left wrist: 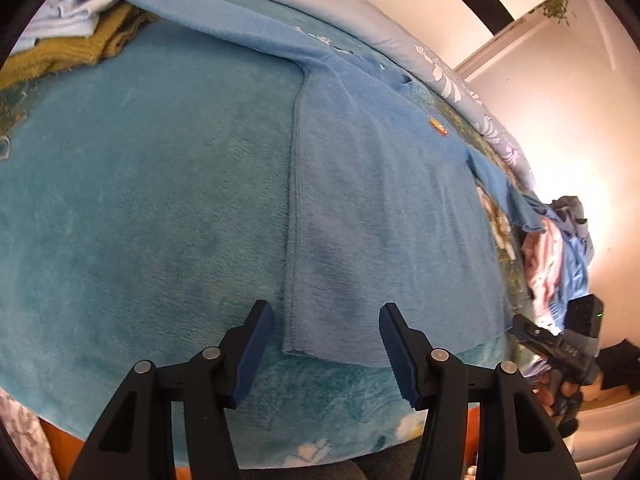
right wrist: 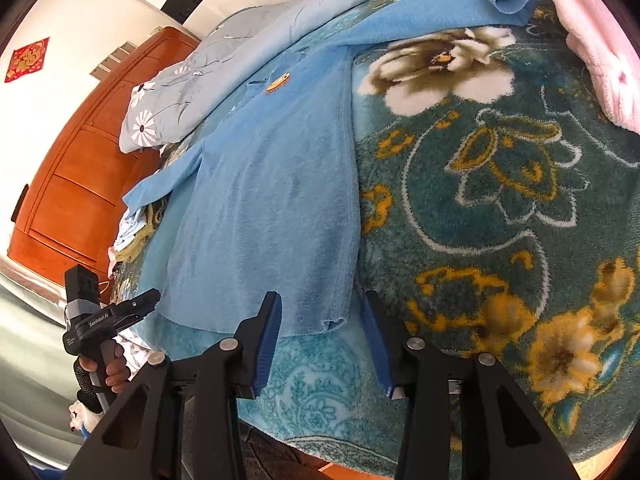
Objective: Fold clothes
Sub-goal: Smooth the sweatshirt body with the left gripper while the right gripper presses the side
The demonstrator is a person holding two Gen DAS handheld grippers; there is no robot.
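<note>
Blue garment's hem lies just ahead of both grippers' open jaws.

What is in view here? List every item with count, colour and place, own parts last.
blue top: 1, light blue, spread flat on the blanket, sleeves out to both sides.
orange badge: 1, orange, on the top's chest.
blanket: 1, teal with floral pattern, covering the bed.
quilt: 1, grey-blue with white flowers, behind the top.
mustard garment: 1, mustard, far left on the blanket.
pink garment: 1, pink, right of the blanket.
clothes pile: 1, pink and blue, right edge.
wooden cabinet: 1, orange-brown, beside the bed.
left gripper: 1, black with blue pads, open at the hem.
right gripper: 1, same, open at the hem corner.
</note>
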